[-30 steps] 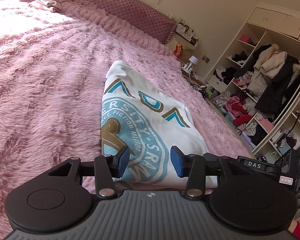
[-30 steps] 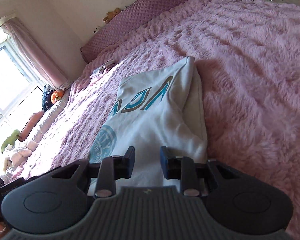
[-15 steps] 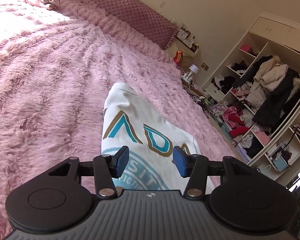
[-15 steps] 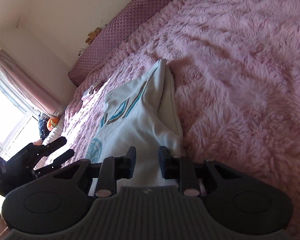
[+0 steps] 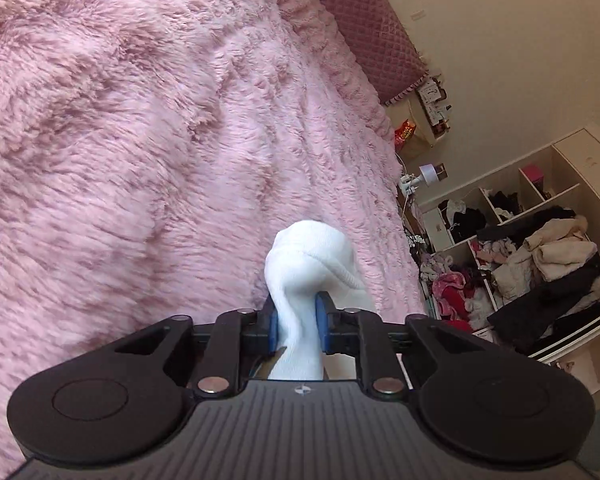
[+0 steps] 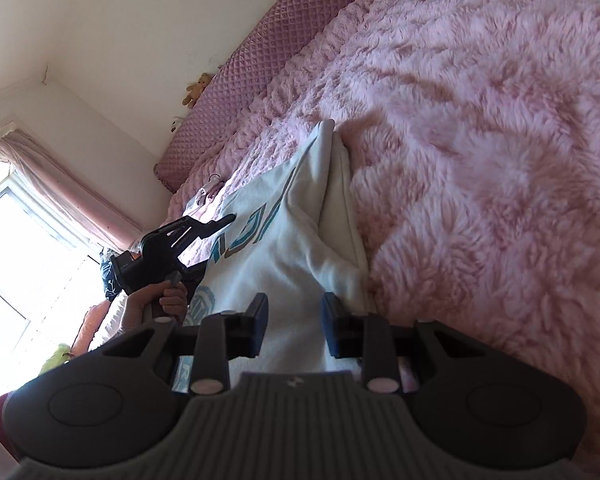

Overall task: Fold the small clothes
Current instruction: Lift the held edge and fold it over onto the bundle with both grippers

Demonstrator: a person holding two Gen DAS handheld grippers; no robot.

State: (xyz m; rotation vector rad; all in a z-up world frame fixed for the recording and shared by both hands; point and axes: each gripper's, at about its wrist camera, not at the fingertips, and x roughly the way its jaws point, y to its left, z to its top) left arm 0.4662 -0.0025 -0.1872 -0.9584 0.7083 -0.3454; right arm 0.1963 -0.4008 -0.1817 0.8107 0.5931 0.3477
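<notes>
Sock [image 5: 308, 276], white, ribbed knit, bunched and creased where it passes between the blue pads [image 5: 273, 330] of the left gripper [image 5: 297, 330]; jaws closing, pads already pressing the fabric from both sides; the free end rises ahead of the fingertips as a rounded, folded-over lump above the pink fluffy bedspread [image 5: 140, 160]; long axis runs along the gripper's own line, from the gripper body forward toward the far side of the bed; whether the leading end is toe or cuff cannot be told. Folded white sweatshirt [image 6: 292, 256], printed with teal and tan lettering and part of a round teal emblem, lies flat on the same bedspread [image 6: 480, 160]; long axis runs from the right gripper [image 6: 294, 330] away toward the quilted mauve headboard [image 6: 260, 56], the far end tapering to a narrow folded corner, layered edges showing along its right side. Right gripper jaws opening, set apart above the sweatshirt's near end; pads not seen pressing the cloth. Left gripper in a person's hand [image 6: 156, 304] is visible in the right wrist view, beside the sweatshirt's left edge.
</notes>
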